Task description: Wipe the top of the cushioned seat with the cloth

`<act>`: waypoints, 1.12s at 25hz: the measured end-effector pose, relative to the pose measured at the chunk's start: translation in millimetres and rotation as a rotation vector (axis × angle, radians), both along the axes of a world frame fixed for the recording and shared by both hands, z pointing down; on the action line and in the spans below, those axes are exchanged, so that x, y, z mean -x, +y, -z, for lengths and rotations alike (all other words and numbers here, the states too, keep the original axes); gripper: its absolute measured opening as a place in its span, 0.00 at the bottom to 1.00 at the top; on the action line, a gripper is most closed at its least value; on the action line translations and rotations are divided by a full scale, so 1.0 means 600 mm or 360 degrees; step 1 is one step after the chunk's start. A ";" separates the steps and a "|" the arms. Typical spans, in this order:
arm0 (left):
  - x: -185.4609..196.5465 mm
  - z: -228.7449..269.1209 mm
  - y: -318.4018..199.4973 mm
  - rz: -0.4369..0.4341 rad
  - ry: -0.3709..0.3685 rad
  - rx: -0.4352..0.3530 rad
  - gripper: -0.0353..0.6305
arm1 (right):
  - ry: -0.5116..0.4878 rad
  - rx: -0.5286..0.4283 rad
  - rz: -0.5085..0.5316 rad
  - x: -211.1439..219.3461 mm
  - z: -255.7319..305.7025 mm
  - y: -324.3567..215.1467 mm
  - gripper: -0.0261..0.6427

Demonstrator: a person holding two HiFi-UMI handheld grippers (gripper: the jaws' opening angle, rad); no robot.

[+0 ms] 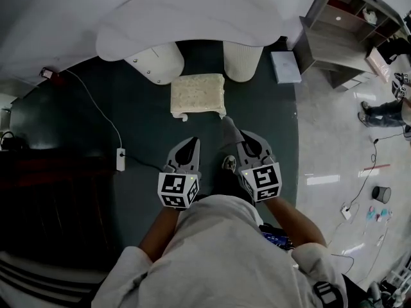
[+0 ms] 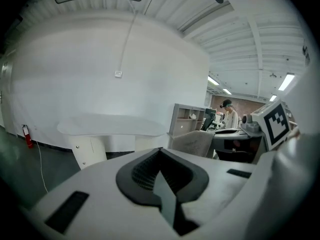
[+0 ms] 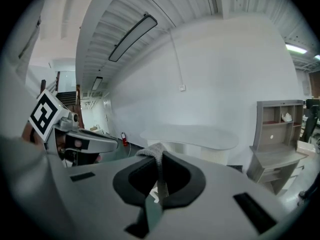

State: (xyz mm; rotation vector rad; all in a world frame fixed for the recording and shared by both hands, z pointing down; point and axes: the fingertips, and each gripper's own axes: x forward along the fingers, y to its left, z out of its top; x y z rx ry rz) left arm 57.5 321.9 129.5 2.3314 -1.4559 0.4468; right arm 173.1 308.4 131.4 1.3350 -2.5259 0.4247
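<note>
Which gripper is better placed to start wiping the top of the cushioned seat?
Right. The right gripper is shut on the cloth, whose free end points toward the cushioned seat. The left gripper is shut and holds nothing.

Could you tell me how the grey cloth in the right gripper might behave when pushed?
Probably floppy: the cloth droops over the tip of the right gripper, pinched thin between shut jaws. Likely light, as that small pinch carries it. It may bunch on the nubbly-looking cushioned seat.

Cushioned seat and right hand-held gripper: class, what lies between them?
The grey cloth, clamped in the right hand-held gripper, reaches toward the cushioned seat; the head view shows it.
</note>
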 end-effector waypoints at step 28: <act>-0.041 -0.077 -0.177 -0.0166 -0.0067 0.0152 0.07 | -0.0042 0.0066 -0.0088 -0.026 -0.072 -0.158 0.06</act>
